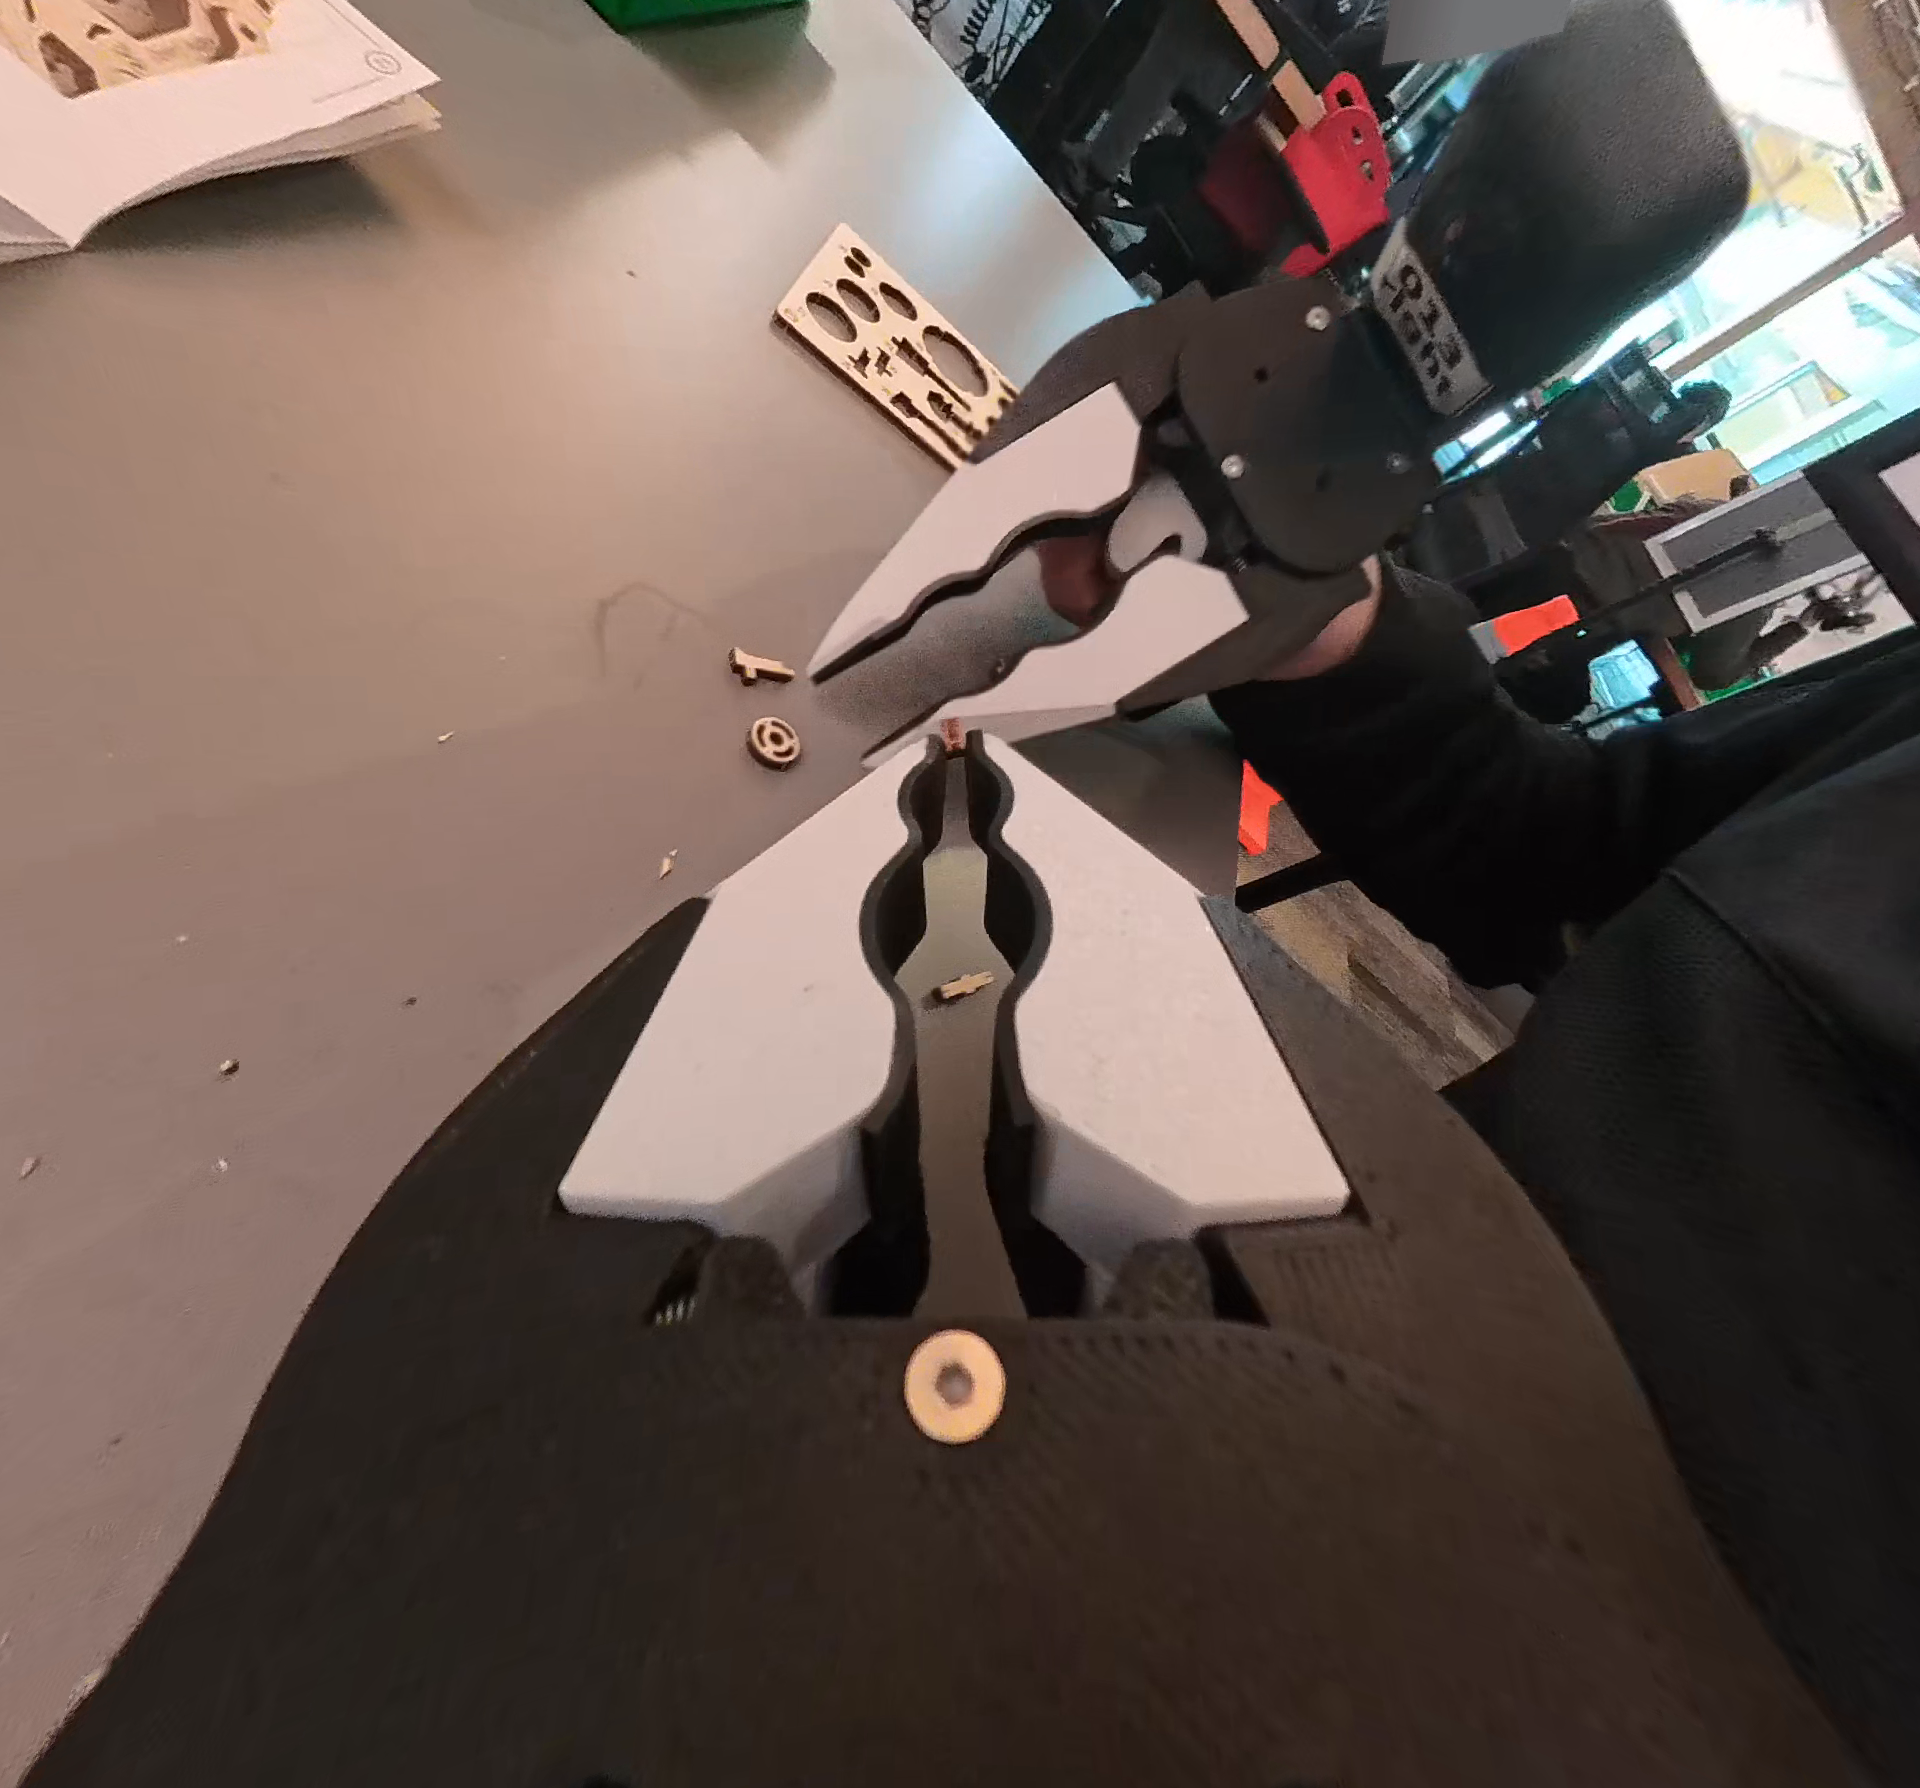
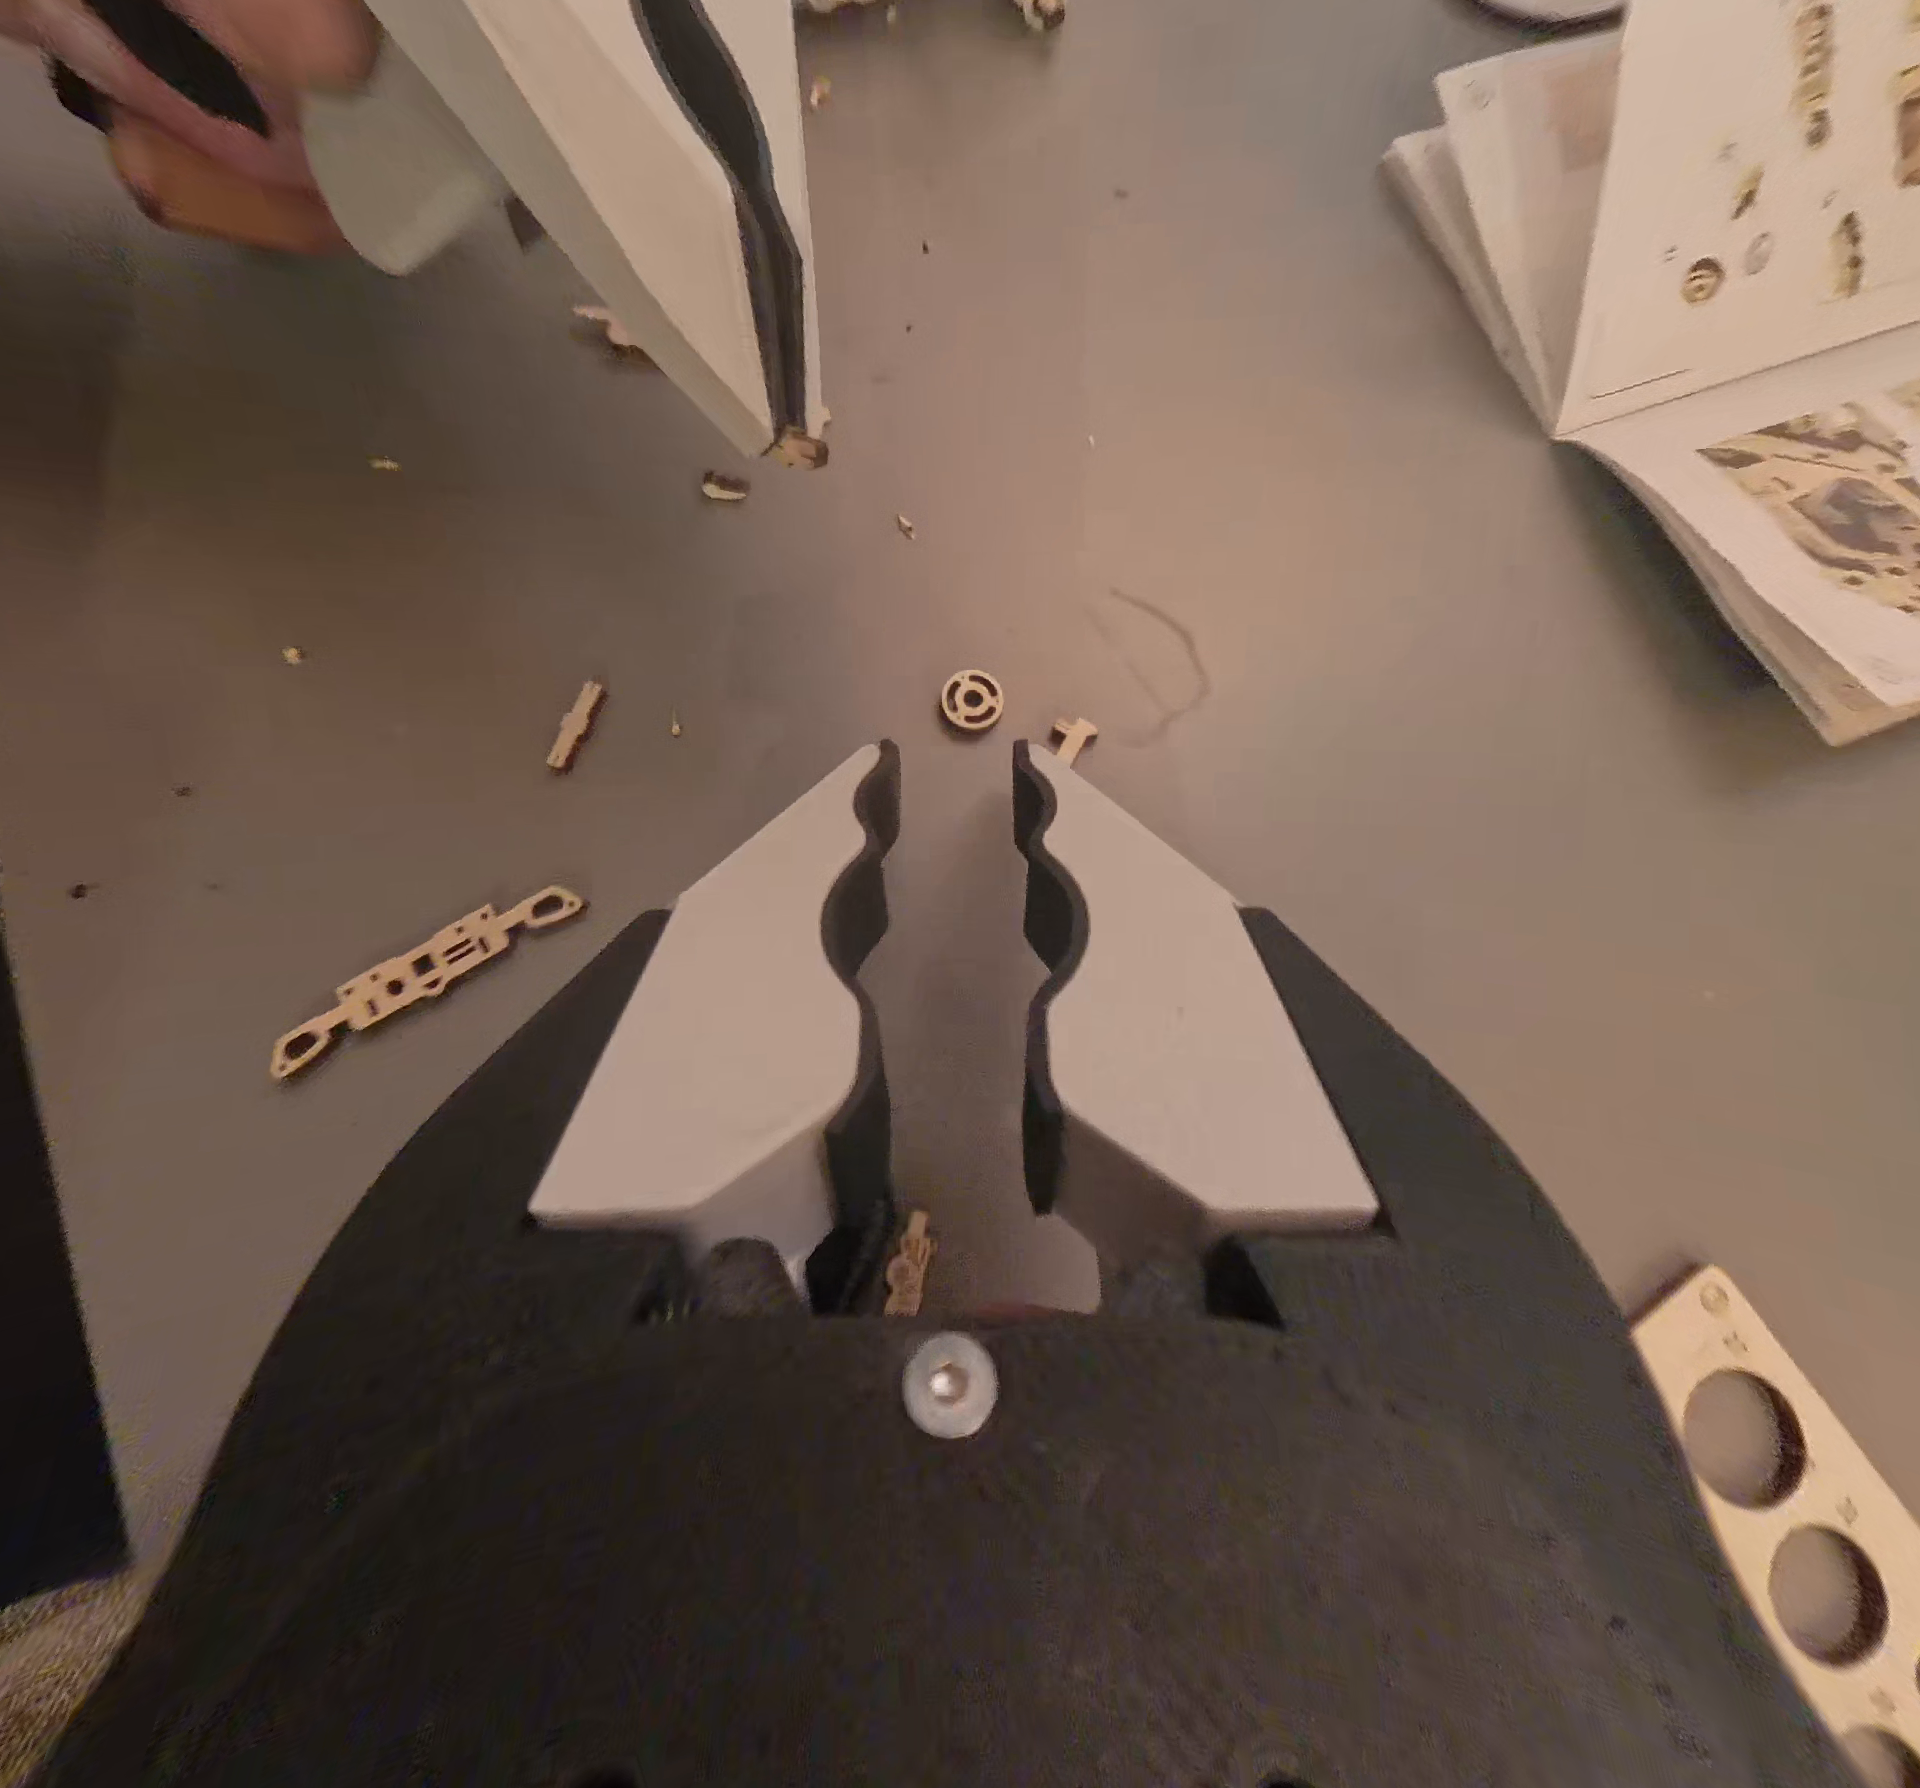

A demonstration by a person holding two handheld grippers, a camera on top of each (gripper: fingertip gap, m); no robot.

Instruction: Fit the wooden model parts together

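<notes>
Grippers meet over a grey worktop (image 2: pixel 1351 907) strewn with wood scraps. Left gripper (image 1: pixel 948 751) is clamped on a tiny wooden piece (image 2: pixel 798 448) at its tips, held just above the surface. Right gripper (image 2: pixel 954 751) has its jaws apart and empty, aimed at a slotted ring (image 2: pixel 974 699) lying flat just ahead of its tips, with a small peg (image 2: pixel 1073 733) beside the right fingertip. Ring is nearer the right gripper, so that gripper looks best placed to pick it up.
</notes>
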